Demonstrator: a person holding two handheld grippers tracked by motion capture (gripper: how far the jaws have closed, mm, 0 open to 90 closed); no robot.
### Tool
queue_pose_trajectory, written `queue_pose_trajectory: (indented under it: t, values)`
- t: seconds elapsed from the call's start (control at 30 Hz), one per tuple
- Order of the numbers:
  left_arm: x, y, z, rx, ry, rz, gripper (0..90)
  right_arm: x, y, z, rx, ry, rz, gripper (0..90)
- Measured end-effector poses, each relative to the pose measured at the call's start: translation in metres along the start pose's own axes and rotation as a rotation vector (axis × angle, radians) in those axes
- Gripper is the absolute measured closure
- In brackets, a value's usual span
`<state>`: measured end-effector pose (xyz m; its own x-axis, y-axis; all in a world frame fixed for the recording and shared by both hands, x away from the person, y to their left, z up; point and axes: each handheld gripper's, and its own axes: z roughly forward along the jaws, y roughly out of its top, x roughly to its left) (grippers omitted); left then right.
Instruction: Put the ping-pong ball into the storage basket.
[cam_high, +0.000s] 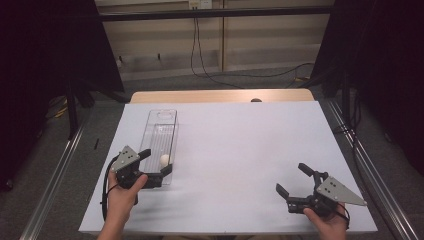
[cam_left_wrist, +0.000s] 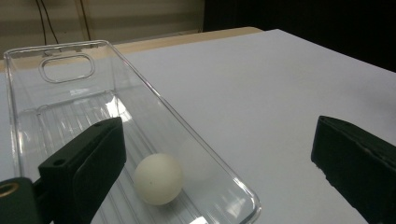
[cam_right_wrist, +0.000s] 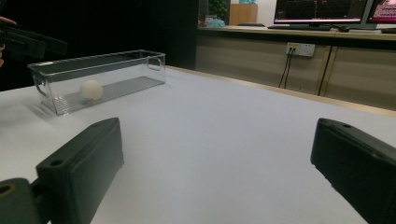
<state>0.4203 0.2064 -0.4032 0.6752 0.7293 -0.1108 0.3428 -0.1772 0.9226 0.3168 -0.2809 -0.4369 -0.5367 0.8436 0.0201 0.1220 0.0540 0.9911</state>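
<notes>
Ball: I see a small white ball (cam_left_wrist: 158, 178) lying on the ribbed floor of the clear bin, at the bin's near end, close to its right long wall; nothing grips it.
Clear bin: a long, narrow, transparent bin (cam_high: 172, 131) stands on the left half of the table, its length running from the near side toward the far edge (a handle cut-out shows in its far end wall in the left gripper view).
Left gripper: I have the left gripper (cam_high: 156, 163) at the bin's near end, jaws spread wide and empty; in the high view the two jaws stand either side of that end, and in the left gripper view one jaw sits over the bin's interior beside the ball while the other hangs over bare table outside the right wall. Whether either jaw touches the bin I cannot tell.
Left hand: the hand (cam_high: 121, 191) holds the gripper from the near edge.
Right gripper: the right gripper (cam_high: 293, 179) is near the table's near right corner, well apart from the bin, jaws wide and empty, low over the surface (its own view looks across the table at the bin and ball far off).
Table: a white table (cam_high: 240, 140) with a strip of wood showing along its far edge.
</notes>
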Motion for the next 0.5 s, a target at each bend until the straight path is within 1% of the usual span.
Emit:
queue_pose_trajectory:
  t: [0.1,0.2,0.27,0.3,0.5]
  values:
    - [-0.003,-0.002,0.000,-0.009,-0.010,-0.009,3.4,0.000,0.000,0.000,-0.001,-0.004,0.004,2.0]
    - [-0.006,-0.003,0.000,-0.012,-0.007,0.000,3.4,0.000,0.000,0.000,-0.001,-0.006,0.002,2.0]
    - [-0.008,-0.004,0.001,-0.006,-0.015,0.002,3.4,0.000,0.000,-0.001,0.000,-0.003,0.003,2.1]
    - [-0.008,-0.005,0.001,-0.002,-0.010,0.011,3.4,0.000,0.000,-0.001,0.000,-0.003,0.002,2.0]
    - [-0.014,-0.009,0.002,-0.015,-0.015,0.010,3.4,0.000,0.001,-0.001,0.000,0.001,-0.006,2.0]
